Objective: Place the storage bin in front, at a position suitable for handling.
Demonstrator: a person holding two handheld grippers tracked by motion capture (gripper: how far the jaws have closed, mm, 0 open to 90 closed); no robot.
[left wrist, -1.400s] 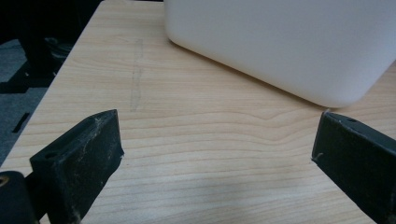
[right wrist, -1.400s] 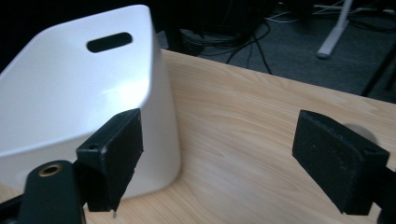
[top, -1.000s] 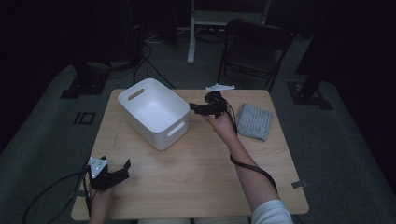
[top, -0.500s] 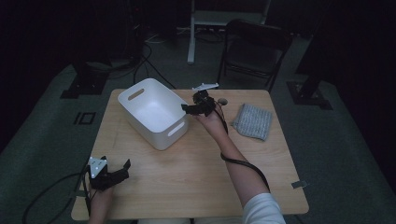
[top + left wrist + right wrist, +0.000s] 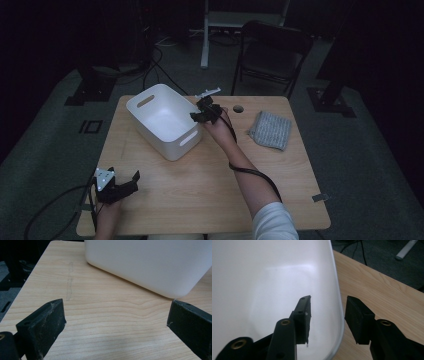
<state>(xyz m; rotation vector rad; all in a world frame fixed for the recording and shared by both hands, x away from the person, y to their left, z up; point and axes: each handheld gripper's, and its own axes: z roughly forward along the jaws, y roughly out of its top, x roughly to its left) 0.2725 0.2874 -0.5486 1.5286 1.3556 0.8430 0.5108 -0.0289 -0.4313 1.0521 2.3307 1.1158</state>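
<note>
The right claw [image 5: 327,315] straddles the rim of the smooth white plastic bin [image 5: 165,125] — half-open, jaws just closing, pads not yet pressing. The bin sits on the pale wood-grain table [image 5: 210,185]. The left claw [image 5: 127,182] gapes wide, empty, near the table's front corner.

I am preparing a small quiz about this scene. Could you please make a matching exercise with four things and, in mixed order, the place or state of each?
Things:
1. white bin
2. grey cloth
3. right gripper
4. left gripper

Places or states:
A. folded, on the right part of the table
B. open, at the near left corner of the table
C. empty, on the far left part of the table
D. fingers astride the bin's rim

Pairs: 1-C, 2-A, 3-D, 4-B
</note>
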